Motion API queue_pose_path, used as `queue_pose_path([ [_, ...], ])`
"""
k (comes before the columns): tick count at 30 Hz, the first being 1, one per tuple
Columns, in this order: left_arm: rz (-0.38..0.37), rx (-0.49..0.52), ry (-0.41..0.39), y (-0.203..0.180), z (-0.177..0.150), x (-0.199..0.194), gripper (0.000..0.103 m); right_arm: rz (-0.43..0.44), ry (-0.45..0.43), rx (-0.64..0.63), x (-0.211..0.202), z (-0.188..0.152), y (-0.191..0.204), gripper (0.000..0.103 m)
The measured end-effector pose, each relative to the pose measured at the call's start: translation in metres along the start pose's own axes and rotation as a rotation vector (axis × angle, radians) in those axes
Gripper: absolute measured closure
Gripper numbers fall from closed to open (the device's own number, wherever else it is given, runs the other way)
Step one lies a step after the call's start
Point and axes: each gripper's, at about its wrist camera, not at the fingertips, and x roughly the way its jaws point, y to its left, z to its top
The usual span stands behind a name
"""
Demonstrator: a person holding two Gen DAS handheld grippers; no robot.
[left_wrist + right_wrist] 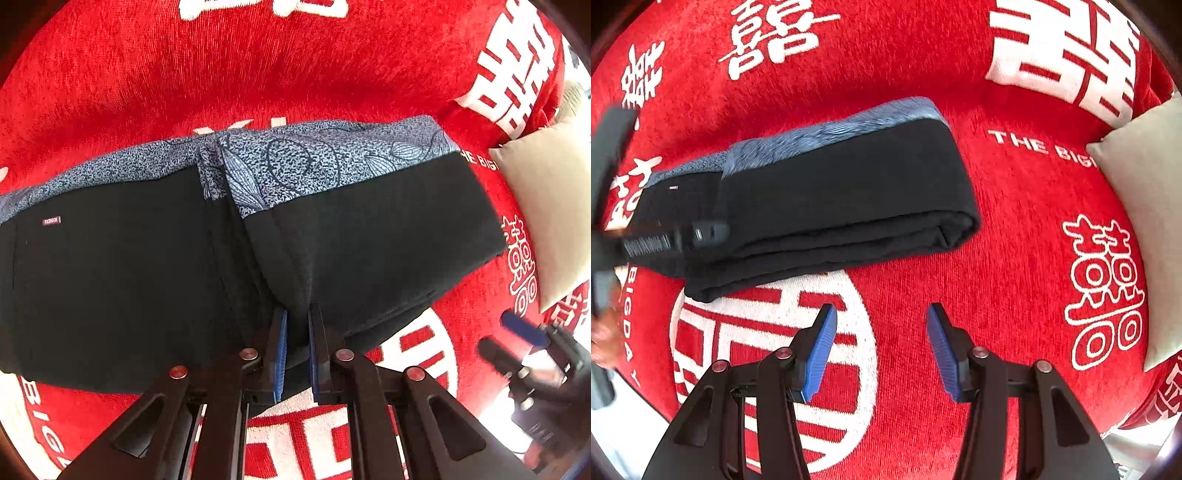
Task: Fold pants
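Blue finger pads of the left gripper (297,325) are seen drawn in narrow on a pinch of black cloth at the near edge of the pants (184,266), where the folded layers meet. The pants are laid across a red blanket (258,74) with white lettering, and are already doubled over: a patterned grey-blue waistband (332,155) runs along the far edge, and stacked layers are shown at the near right end in the right wrist view. The folding is judged to be well advanced, with perhaps one more fold or a final smoothing left.

The right gripper (881,347) is held with its fingers wide apart and nothing between them, above bare blanket just short of the pants (849,192). Open blanket is left on the near side and beyond the waistband. A pale cushion (1145,221) is set at the right, apart from the pants' right end, so room on that side is judged narrower.
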Motion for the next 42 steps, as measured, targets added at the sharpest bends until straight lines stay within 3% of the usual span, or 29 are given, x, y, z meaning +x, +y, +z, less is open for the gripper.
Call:
queue_pose_path([
  [2, 0.038, 0.000, -0.019, -0.003, 0.000, -0.011, 0.087, 0.013, -0.010, 0.004, -0.004, 0.004, -0.006, 0.048],
  [3, 0.056, -0.007, -0.025, -0.003, 0.000, -0.016, 0.079, 0.019, -0.023, 0.011, -0.006, 0.010, -0.011, 0.048],
  [7, 0.113, -0.044, -0.059, 0.004, 0.011, -0.046, 0.078, 0.028, -0.061, 0.055, -0.008, 0.044, -0.035, 0.048],
  [8, 0.118, -0.051, -0.068, 0.004, 0.016, -0.049, 0.073, 0.026, -0.068, 0.066, -0.006, 0.054, -0.040, 0.048],
  [9, 0.119, -0.057, -0.078, 0.003, 0.023, -0.052, 0.049, 0.029, -0.074, 0.080, -0.002, 0.069, -0.046, 0.048],
  [11, 0.107, -0.071, -0.146, -0.004, 0.039, -0.060, 0.029, 0.050, -0.087, 0.100, 0.002, 0.091, -0.052, 0.049],
  [13, 0.105, -0.052, -0.185, -0.016, 0.055, -0.058, 0.029, 0.062, -0.084, 0.115, 0.014, 0.116, -0.056, 0.064],
  [14, 0.114, -0.047, -0.184, -0.021, 0.062, -0.052, 0.029, 0.069, -0.074, 0.124, 0.022, 0.127, -0.058, 0.066],
  [17, 0.166, -0.033, -0.151, -0.033, 0.074, -0.022, 0.029, 0.076, -0.053, 0.140, 0.043, 0.156, -0.056, 0.067],
  [20, 0.228, -0.047, -0.089, -0.027, 0.071, 0.007, 0.029, 0.063, -0.029, 0.065, 0.063, 0.173, -0.038, 0.067],
  [23, 0.239, -0.096, -0.011, -0.010, 0.059, 0.033, 0.026, -0.050, 0.030, -0.090, 0.091, 0.168, -0.017, 0.067],
  [26, 0.223, -0.140, -0.035, 0.002, 0.049, 0.036, 0.016, -0.087, -0.011, -0.178, 0.096, 0.157, -0.009, 0.067],
  [33, 0.231, -0.151, -0.025, 0.006, 0.048, 0.028, 0.016, -0.102, 0.018, -0.187, 0.087, 0.148, -0.002, 0.059],
  [35, 0.238, -0.149, -0.024, 0.009, 0.043, 0.022, 0.016, -0.111, 0.025, -0.206, 0.082, 0.142, 0.002, 0.049],
  [42, 0.262, -0.169, -0.023, 0.021, 0.027, 0.003, 0.016, -0.134, 0.019, -0.204, 0.058, 0.109, 0.018, 0.034],
])
